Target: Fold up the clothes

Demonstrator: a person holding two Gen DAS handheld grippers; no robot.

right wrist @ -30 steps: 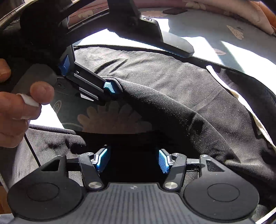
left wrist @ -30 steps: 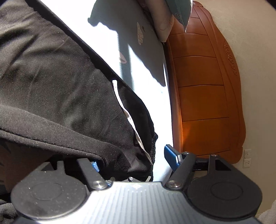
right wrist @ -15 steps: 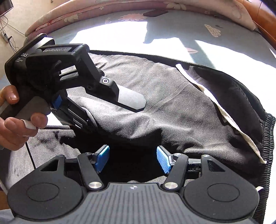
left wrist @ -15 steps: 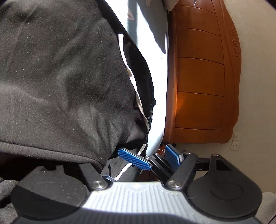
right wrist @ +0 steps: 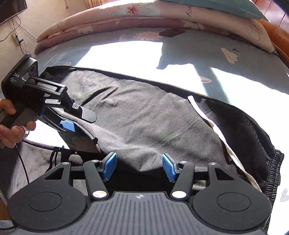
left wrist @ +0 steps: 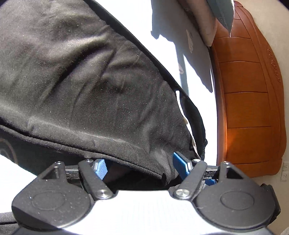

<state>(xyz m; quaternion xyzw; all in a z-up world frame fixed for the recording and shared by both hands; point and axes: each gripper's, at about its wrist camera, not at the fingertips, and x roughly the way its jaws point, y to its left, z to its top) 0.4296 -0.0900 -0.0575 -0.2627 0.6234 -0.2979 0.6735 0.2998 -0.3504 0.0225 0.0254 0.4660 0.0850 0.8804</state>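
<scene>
Sunlit bedroom, bed w/ wood headboard.
Blue floral sheet (right wrist: 112, 38) lit by hard sun patches w/ shadows; pink quilt (right wrist: 137, 18) folded along far edge, teal pillow (right wrist: 225, 7) on top. Orange-brown headboard (left wrist: 247, 108) vs beige wall (left wrist: 278, 32); socket (left wrist: 285, 173) low on wall.

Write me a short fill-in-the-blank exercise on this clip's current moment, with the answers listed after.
1. The garment spread on the bed is ____ in colour.
2. The pads of the right gripper are ____ in colour.
3. The headboard beside the bed is made of ____.
4. The bedsheet is printed with ____.

Missing words: black; blue; wood; flowers
</scene>
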